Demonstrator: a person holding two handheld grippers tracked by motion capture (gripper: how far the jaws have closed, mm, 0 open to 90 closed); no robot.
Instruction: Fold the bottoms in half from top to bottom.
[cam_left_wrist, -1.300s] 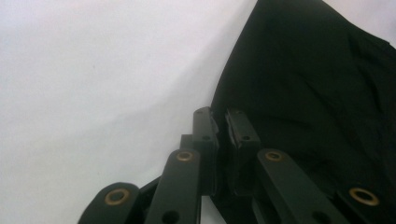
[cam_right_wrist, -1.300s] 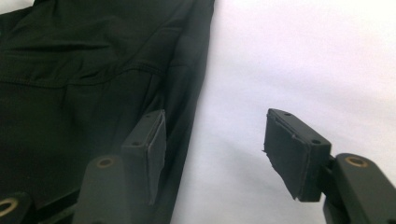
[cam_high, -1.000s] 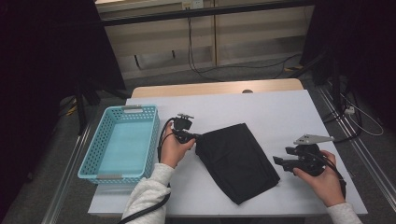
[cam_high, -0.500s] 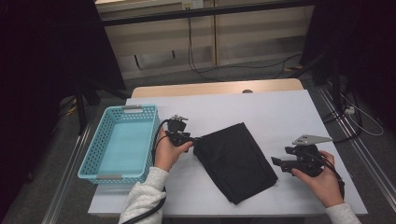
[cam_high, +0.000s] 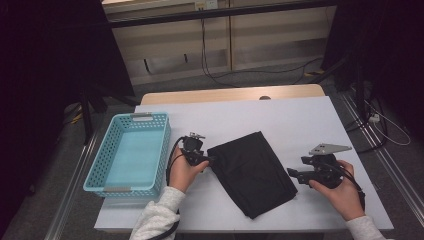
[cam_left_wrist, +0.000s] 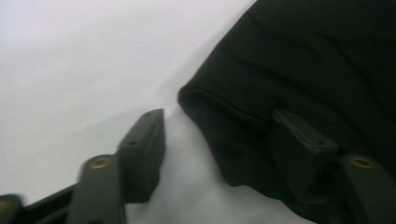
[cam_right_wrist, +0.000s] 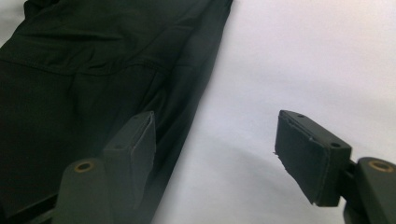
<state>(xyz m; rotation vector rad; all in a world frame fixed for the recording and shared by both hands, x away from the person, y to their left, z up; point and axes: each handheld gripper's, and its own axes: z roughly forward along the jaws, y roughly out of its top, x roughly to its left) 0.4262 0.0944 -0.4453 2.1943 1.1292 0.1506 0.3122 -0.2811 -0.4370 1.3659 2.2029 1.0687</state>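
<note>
The folded black fabric garment (cam_high: 252, 172) is laid mid-table, its long axis running far-left to near-right, with its left corner framed by the left gripper (cam_high: 209, 161), whose spread jaws have just been closing, while the right gripper (cam_high: 291, 173) is held spread beside its right edge.

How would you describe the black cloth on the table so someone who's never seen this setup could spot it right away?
Start at the white table, with the light blue basket along its left edge. Right of the basket, lying flat between the left gripper and the right gripper, is the folded black cloth. It is the one dark, soft, flat thing there, set at a slant.
</note>
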